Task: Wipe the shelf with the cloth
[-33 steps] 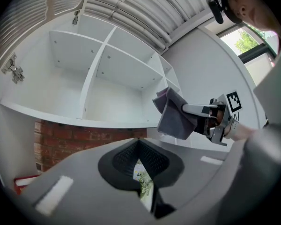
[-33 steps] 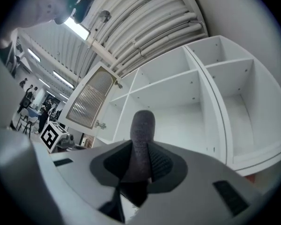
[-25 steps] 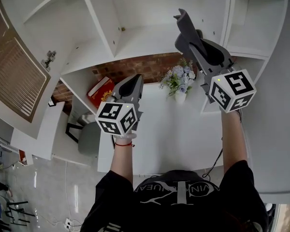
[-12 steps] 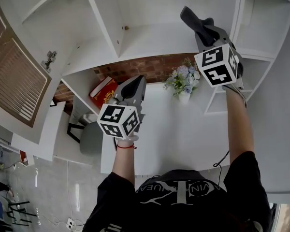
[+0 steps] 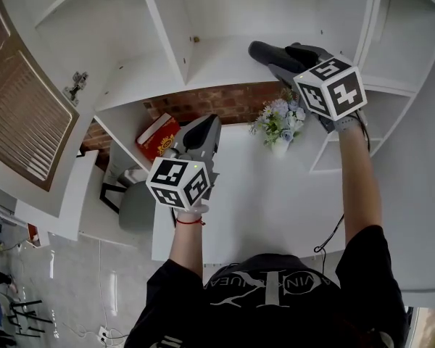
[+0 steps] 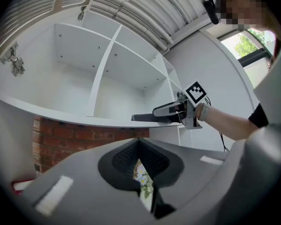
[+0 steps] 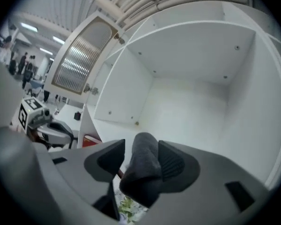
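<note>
Running above brick wall (image 5: 217, 101), white shelf (image 5: 225, 58)

I see the dark grey cloth (image 5: 264, 49), bunched thick (a soft wad), lying on the bare white shelf (image 5: 217, 58) near its front edge, loose between the right gripper's (image 7: 141, 146) just-opened jaws.

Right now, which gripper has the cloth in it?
The right gripper, up at the shelf: the dark cloth sits between its jaws, which have just been opening. The left gripper, lower down, is shut and empty.

Bright even daylight; fisheye edges dark, blurred.
</note>
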